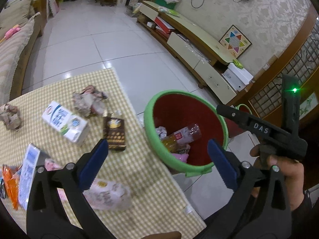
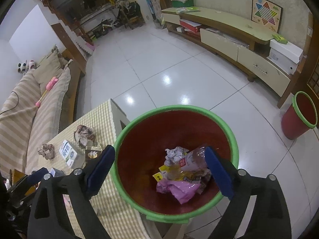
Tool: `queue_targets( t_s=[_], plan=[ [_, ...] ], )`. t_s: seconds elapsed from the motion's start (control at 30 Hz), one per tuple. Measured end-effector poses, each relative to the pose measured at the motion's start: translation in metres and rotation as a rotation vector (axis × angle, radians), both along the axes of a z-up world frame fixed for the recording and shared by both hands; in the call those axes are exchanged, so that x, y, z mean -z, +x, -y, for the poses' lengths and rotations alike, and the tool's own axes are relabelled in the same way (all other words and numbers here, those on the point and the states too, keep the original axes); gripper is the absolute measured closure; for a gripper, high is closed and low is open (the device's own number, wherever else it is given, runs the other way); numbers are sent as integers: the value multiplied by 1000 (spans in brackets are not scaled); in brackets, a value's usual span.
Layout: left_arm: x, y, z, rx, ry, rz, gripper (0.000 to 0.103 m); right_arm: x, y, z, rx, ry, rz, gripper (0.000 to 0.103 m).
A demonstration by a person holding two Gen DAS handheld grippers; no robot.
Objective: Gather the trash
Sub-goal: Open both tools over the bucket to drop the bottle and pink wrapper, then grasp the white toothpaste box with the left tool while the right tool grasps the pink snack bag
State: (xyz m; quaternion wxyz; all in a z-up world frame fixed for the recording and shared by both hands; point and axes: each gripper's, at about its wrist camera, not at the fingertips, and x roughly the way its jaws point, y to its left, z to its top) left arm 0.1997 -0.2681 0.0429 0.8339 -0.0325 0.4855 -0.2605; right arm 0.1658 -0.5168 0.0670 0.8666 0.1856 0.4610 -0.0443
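A red bin with a green rim (image 1: 148,117) (image 2: 235,139) stands on the floor beside the checked table (image 1: 59,87) (image 2: 103,111). It holds a plastic bottle (image 2: 191,160), crumpled paper and a pink wrapper (image 2: 179,191). On the table lie a milk carton (image 1: 65,123) (image 2: 69,153), a brown packet (image 1: 114,134), crumpled paper (image 1: 89,101) (image 2: 83,132) and a pale pink bag (image 1: 109,195). My left gripper (image 1: 157,163) is open and empty over the table edge. My right gripper (image 2: 159,171) is open and empty above the bin.
A second red bin (image 2: 299,117) stands on the floor at the right. A long TV cabinet (image 2: 229,33) runs along the wall. A striped sofa (image 2: 24,103) is to the left of the table. An orange wrapper (image 1: 11,183) and another carton (image 1: 30,173) lie at the table's left.
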Motion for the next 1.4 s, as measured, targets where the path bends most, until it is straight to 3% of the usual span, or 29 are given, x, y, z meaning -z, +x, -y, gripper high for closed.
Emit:
queue_targets(
  t_s=[0.53, 0.73, 0.97, 1.17, 1.4],
  plan=[
    [-9, -41, -115, -151, 2, 40, 6, -13, -27, -90, -151, -43, 24, 11],
    [4, -64, -177, -225, 44, 37, 6, -8, -36, -149, -290, -68, 20, 11],
    [22, -87, -232, -296, 40, -5, 6, 13, -46, -204, -440, -103, -11, 11],
    [33, -91, -253, -291, 33, -34, 6, 26, -43, -233, -520, -161, -25, 11],
    [40, -76, -236, -189, 65, -35, 6, 37, -29, -242, -556, -202, -32, 11]
  ],
)
